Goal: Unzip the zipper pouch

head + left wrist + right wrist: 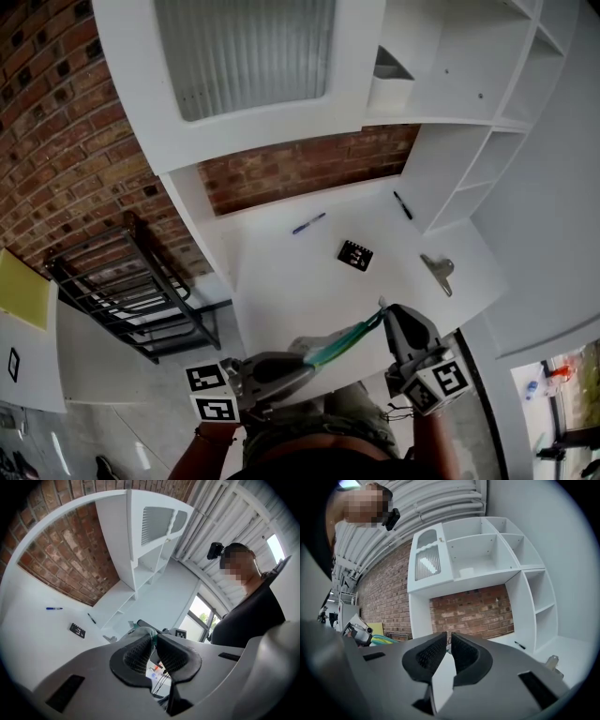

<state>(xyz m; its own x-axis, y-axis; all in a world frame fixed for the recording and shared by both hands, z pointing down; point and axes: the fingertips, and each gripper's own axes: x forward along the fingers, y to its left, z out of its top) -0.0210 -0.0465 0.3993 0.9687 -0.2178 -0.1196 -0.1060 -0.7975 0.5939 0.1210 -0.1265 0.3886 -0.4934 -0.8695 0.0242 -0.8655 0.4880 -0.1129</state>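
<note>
head view: zipper pouch (pixel 342 345) is held up in the air over the near edge of the desk (pixel 300 281), stretched between both tools; left tool (pixel 153 637) is clamped on its pale green fabric end, and right tool (pixel 449 637) has its jaws all but together at the other end, apparently pinching the zip pull, too small to confirm. my read: light, soft, floppy cloth that will bunch unless kept taut; hold fabric right by the zip on one side and the pull tab on the other. white desk with shelving (pixel 469 94) against a brick wall (pixel 300 169); blue pen (pixel 308 223), black pen (pixel 402 204), marker card (pixel 355 254) and metal clip (pixel 439 272) lie well apart from the pouch.
</note>
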